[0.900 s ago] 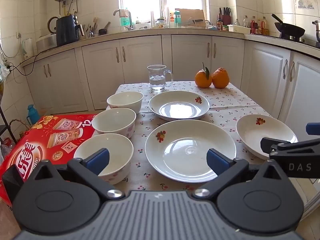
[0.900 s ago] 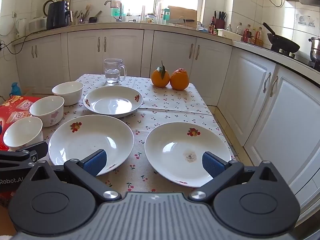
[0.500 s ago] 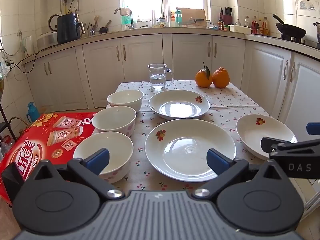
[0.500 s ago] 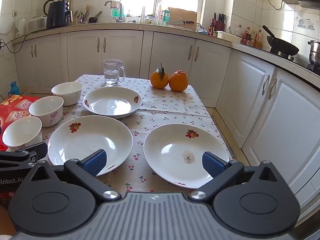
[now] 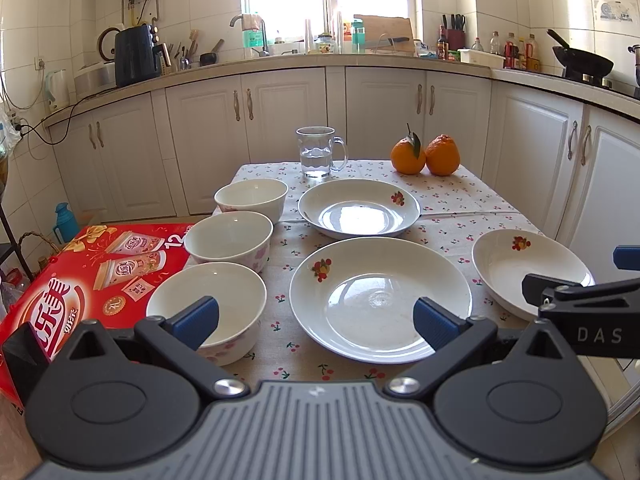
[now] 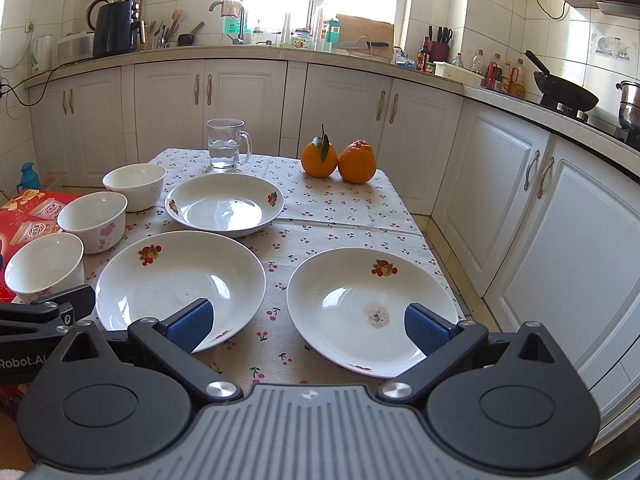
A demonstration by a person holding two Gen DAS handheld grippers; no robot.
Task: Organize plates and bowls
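Observation:
Three white plates with fruit prints lie on the cherry-print tablecloth (image 5: 460, 196): a far one (image 5: 359, 208), a large near one (image 5: 380, 294) and a right one (image 5: 528, 270). Three white bowls stand in a row on the left: far (image 5: 251, 200), middle (image 5: 229, 240), near (image 5: 206, 308). My left gripper (image 5: 316, 322) is open and empty, low at the table's near edge. My right gripper (image 6: 308, 324) is open and empty, just before the right plate (image 6: 370, 310) and the large plate (image 6: 180, 280). The bowls also show in the right wrist view (image 6: 92, 222).
A glass mug of water (image 5: 318, 152) and two oranges (image 5: 426, 156) stand at the table's far end. A red carton (image 5: 80, 272) lies left of the table. White cabinets (image 6: 560, 220) close in on the right and behind.
Both grippers have crept slightly forward toward the table. Nothing on the table has moved and both stay open.

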